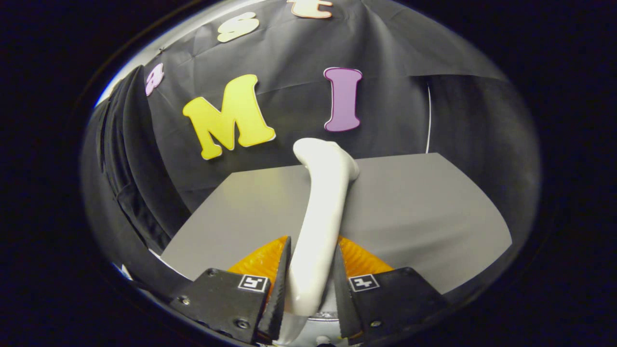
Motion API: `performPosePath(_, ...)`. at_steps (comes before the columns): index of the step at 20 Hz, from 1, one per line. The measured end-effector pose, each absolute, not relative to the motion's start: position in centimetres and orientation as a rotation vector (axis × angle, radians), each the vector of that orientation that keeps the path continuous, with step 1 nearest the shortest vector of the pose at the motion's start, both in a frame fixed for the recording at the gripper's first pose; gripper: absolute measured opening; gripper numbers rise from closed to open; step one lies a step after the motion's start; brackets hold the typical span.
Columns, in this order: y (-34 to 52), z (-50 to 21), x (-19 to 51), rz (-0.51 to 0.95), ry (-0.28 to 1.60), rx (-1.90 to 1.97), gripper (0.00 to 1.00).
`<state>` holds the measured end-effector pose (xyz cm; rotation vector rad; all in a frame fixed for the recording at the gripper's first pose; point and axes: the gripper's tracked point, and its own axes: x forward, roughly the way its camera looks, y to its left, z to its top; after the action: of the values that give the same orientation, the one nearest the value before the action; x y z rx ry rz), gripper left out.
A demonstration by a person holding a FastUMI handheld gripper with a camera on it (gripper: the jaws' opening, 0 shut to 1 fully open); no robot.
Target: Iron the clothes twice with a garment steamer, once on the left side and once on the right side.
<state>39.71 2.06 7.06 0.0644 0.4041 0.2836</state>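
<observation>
A white garment steamer [322,207] rises between my fingers, its handle running up from them and its head bent over at the top, beyond the fingertips. My gripper [311,270] is shut on the steamer's handle, with both fingers pressing its sides. A dark garment [123,159] hangs in folds off to the left, well apart from the steamer's head.
A grey tabletop [409,212] lies under and beyond the steamer, with the black booth wall [395,96] behind it. A thin white cord [428,115] hangs down the wall at the back right.
</observation>
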Motion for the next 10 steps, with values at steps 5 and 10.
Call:
performPosePath(5, 2.6, 7.4, 38.1, 0.249, 0.352, 0.026, 0.37)
performPosePath(10, 4.2, 9.6, 33.9, 0.205, 0.288, 0.044, 0.36)
